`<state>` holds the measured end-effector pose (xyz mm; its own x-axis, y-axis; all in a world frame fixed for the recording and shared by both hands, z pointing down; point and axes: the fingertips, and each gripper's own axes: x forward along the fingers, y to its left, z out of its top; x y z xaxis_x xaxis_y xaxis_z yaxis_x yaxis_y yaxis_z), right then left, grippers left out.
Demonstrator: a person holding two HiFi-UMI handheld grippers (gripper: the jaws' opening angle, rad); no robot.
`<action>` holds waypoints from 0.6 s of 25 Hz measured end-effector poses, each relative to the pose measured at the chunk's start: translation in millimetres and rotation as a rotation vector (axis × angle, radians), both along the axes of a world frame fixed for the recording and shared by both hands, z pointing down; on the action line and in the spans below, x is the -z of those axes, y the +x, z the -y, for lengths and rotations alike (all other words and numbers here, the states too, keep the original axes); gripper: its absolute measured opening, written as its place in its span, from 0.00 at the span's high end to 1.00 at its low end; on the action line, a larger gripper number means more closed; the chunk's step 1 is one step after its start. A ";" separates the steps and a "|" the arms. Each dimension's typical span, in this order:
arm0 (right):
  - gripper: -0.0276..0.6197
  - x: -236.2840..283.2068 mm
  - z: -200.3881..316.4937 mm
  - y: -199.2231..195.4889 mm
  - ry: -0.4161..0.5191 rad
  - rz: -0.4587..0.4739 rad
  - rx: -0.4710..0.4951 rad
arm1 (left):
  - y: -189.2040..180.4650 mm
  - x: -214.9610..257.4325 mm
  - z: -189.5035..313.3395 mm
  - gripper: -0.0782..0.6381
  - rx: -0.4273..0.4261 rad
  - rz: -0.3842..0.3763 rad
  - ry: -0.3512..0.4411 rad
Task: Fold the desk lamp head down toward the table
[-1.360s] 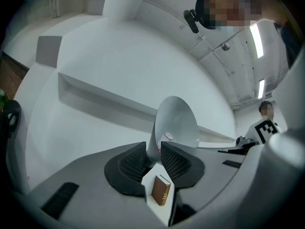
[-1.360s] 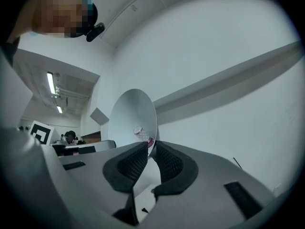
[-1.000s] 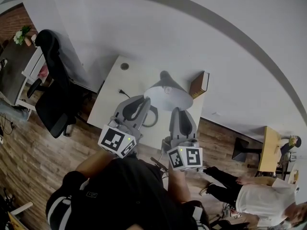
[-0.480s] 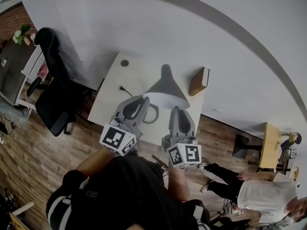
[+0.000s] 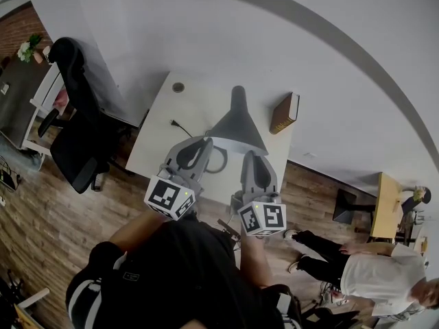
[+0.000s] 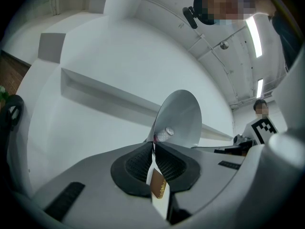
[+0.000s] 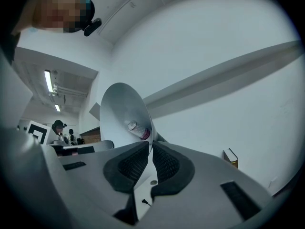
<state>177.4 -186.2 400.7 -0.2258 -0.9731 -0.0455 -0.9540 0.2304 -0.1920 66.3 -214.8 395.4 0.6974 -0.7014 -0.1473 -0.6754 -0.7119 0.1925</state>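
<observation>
Left hand-held gripper (image 6: 153, 146) and right hand-held gripper (image 7: 151, 144), jaws just tightened, pinch the thin rim of the presumably light, rigid lamp shade (image 5: 236, 125).

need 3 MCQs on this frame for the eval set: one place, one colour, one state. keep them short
1. Where does the book stand? A on the floor; B on the desk, right of the lamp shade; C on the chair.
2. What colour is the lamp shade? A grey; B red; C green.
3. What is the left gripper doing? A open, empty; B gripping the book; C pinching the shade's rim.
Answers: 1 B, the head view shows it at the desk's right edge. 2 A, grey in the head view. 3 C, its jaws have just been closing and the left gripper view shows the rim between its pads.
</observation>
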 end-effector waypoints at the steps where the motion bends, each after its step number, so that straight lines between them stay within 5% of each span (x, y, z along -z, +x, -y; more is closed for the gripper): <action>1: 0.90 -2.2 0.2 0.2 -0.007 -0.003 -0.002 | 0.0 -2.3 0.2 0.83 0.000 0.005 -0.004; 15: 0.92 -43.2 -4.5 0.9 -0.065 -0.025 -0.004 | -1.2 -42.5 -4.1 0.84 -0.007 0.040 -0.046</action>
<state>178.3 -181.7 443.9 -0.2218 -0.9748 0.0233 -0.9597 0.2140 -0.1820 65.1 -210.7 437.9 0.7070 -0.7018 -0.0874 -0.6781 -0.7078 0.1981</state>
